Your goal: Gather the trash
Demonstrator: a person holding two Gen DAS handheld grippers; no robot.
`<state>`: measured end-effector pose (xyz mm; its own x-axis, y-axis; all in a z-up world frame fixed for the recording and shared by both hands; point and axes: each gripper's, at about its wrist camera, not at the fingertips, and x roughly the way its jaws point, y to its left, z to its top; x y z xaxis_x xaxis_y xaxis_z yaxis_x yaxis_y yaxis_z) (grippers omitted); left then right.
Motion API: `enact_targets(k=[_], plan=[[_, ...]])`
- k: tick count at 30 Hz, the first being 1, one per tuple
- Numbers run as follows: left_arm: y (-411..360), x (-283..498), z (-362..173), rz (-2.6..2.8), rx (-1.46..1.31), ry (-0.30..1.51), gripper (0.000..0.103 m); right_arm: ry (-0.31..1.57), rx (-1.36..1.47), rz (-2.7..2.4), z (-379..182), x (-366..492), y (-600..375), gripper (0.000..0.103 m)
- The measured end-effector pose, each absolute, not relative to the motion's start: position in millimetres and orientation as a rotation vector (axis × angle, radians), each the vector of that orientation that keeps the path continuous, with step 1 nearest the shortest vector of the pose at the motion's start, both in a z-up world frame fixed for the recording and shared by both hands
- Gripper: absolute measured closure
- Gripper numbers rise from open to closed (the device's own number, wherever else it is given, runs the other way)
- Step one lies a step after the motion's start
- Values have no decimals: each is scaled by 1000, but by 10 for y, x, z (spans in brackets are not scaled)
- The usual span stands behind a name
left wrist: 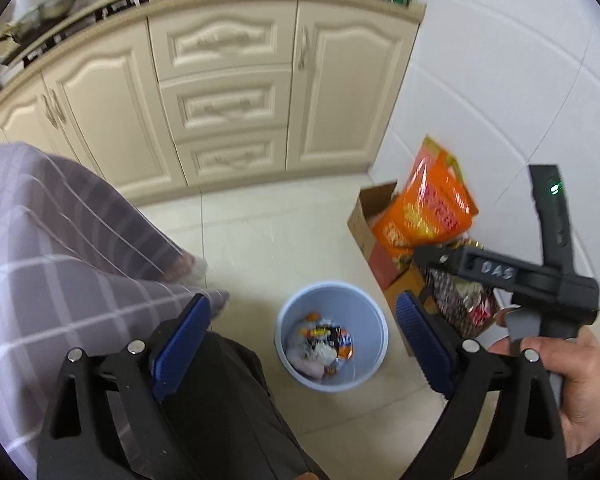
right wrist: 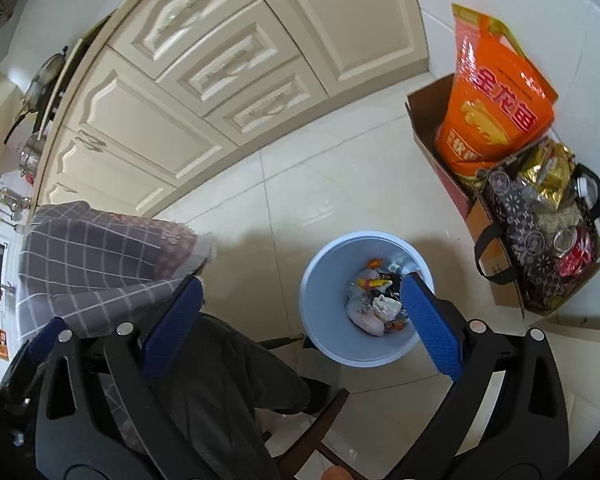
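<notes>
Hovering above a pale blue bin of trash, both grippers are held wide open and empty.

The left gripper is spread with nothing between its blue pads; the bin is seen between them on the tiled floor. The right gripper is likewise parted and grips nothing, the bin lying toward its 2 o'clock pad. Wrappers and crumpled paper are gathered inside the bin. An orange bag in a cardboard box is seen at 2 o'clock, cream cabinets at 12.
</notes>
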<state>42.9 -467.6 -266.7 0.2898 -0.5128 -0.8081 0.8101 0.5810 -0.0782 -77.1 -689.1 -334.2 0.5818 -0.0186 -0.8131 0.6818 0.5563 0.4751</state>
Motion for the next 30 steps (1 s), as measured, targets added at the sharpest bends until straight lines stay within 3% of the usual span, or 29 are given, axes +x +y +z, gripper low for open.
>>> enact_targets(k=[13, 30], plan=[[-3707, 555, -1686, -795, 244, 681, 8, 732, 727, -322, -2233, -243, -6226, 6], [-1878, 853, -687, -349, 129, 464, 5, 596, 384, -41, -901, 564, -4401, 6]])
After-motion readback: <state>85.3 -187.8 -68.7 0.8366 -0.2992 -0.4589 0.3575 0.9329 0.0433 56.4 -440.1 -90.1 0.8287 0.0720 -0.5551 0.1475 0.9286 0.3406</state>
